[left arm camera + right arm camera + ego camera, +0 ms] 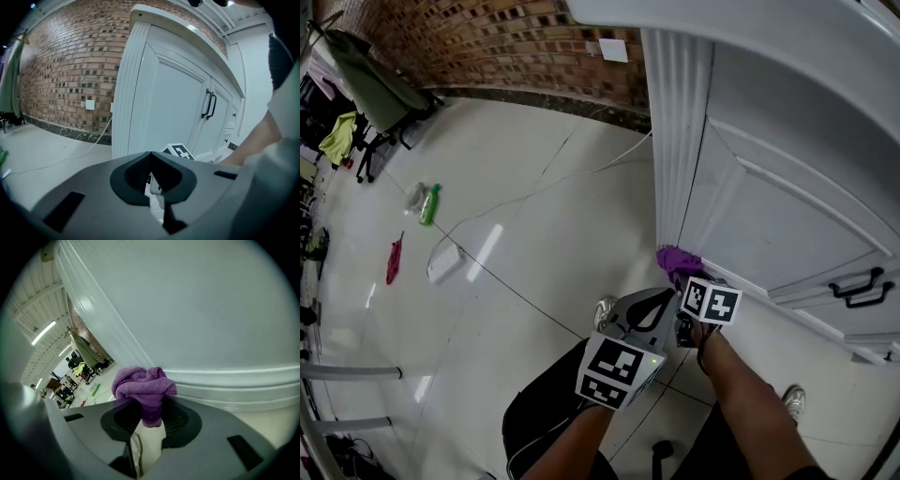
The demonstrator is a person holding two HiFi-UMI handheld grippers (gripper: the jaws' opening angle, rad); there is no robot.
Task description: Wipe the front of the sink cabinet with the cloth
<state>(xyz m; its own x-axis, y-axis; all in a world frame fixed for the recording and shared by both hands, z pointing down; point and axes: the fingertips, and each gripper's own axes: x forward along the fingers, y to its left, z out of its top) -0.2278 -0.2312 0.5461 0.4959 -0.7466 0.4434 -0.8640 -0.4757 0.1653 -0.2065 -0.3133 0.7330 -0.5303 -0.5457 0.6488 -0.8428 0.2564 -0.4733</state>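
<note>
1. My right gripper (151,403) is clamped on the purple cloth (143,384). The cloth bunches out above the jaws, with a fold hanging down between them.
2. The cloth is low on the white sink cabinet (211,310), right at the base moulding. In the head view it sits at the foot of the fluted corner post (677,141), where the post meets the door panel (787,211). I cannot tell whether it is truly pressing on the surface.
3. My left gripper (151,159) has its jaws together with nothing between them. It hangs just behind and to the left of the right one, pointing at the same cabinet corner.
4. Two dark door handles (859,286) sit side by side further right on the cabinet front.
5. On the pale tiled floor (534,244) a thin white cable (546,187) runs from the cabinet corner to a white box (445,263).
6. Well away to the left lie a green bottle (429,203) and a small red item (394,260).
7. A brick wall (516,37) stands behind it all.
</note>
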